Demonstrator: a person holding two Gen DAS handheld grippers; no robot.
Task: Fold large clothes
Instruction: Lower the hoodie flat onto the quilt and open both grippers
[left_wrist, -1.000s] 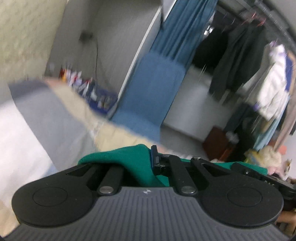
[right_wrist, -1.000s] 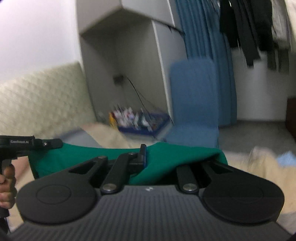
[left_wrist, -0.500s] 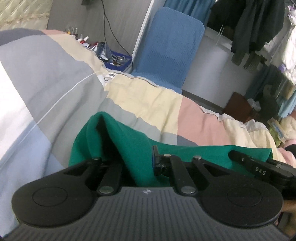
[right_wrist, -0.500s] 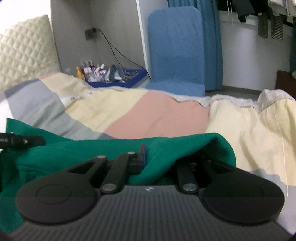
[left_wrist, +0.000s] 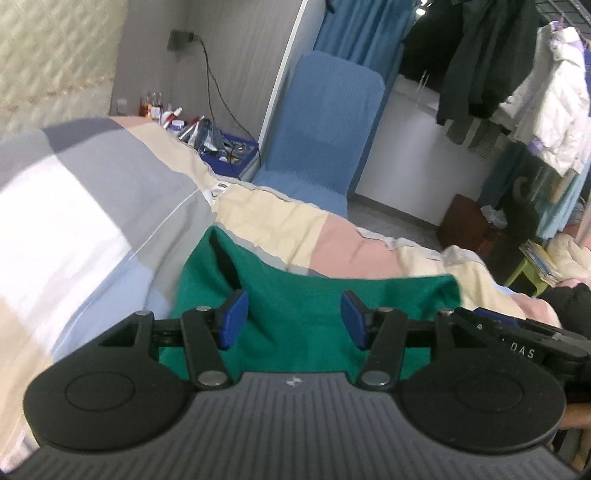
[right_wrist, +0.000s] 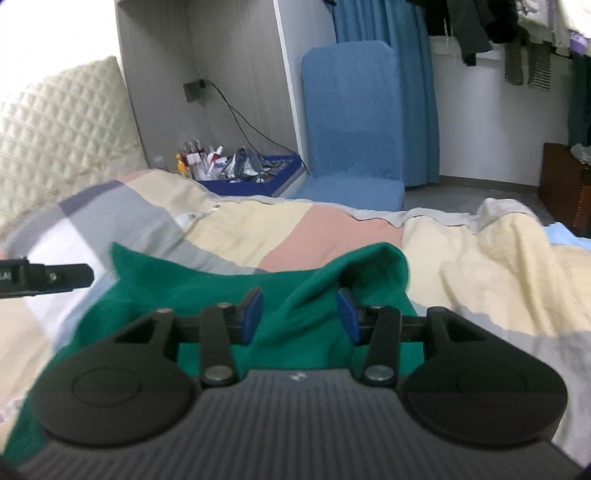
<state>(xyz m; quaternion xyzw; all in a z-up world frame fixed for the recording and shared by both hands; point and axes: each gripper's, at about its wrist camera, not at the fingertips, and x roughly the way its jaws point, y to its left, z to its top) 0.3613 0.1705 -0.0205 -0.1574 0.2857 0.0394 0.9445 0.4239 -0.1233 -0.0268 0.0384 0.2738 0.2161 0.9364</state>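
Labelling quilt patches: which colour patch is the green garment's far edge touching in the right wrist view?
The pink patch; the green garment meets it, while the yellow patches sit beside it.

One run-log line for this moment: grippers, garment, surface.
left gripper: open, jaws just opening, off cloth | right gripper: open, jaws just opening | green garment: released, lying on patchwork quilt | fold: top edge laid down

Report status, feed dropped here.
Left gripper and right gripper open, jaws just opening. Green garment released on patchwork quilt. Nothing in the way.

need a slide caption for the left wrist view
Left gripper, jaws just opened, above a green garment lying on a patchwork duvet.
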